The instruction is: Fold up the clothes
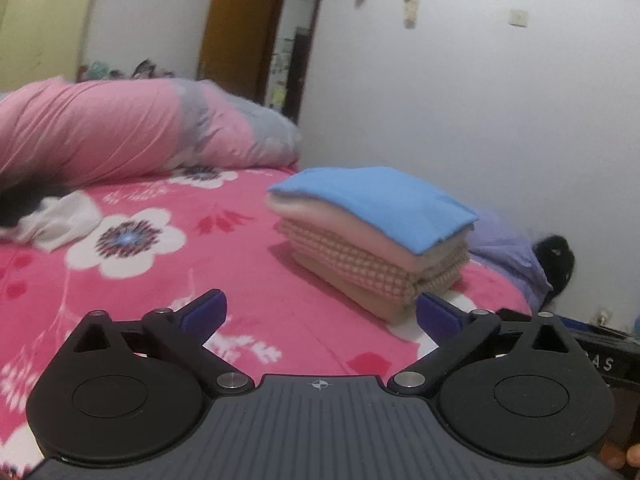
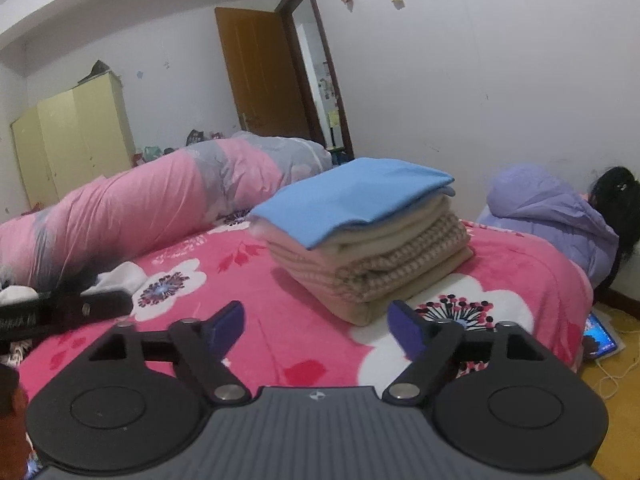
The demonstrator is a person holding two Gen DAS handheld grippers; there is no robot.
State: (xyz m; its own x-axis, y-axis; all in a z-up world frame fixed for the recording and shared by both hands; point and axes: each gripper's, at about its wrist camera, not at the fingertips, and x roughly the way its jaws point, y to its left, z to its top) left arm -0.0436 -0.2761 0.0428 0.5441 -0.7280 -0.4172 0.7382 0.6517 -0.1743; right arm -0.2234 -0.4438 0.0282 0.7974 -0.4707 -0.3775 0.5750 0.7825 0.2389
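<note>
Blue-topped clothes stack [image 1: 372, 236] beyond spread fingers [image 1: 206, 310]

A stack [image 1: 372, 240] of folded clothes sits on the pink flowered bed [image 1: 240, 280], toward its right side and near the wall. On top lies a blue piece [image 1: 376, 204], folded flat, its near edge overhanging the layers below. Under it come cream and pale pink folds [image 2: 360, 236], then a checked beige piece [image 2: 400, 264], then a plain tan one [image 2: 360, 304] at the bottom. Far left on the bed, a loose white garment [image 1: 60, 220] lies crumpled and unfolded, with dark cloth [image 1: 24, 200] beside it.
</note>
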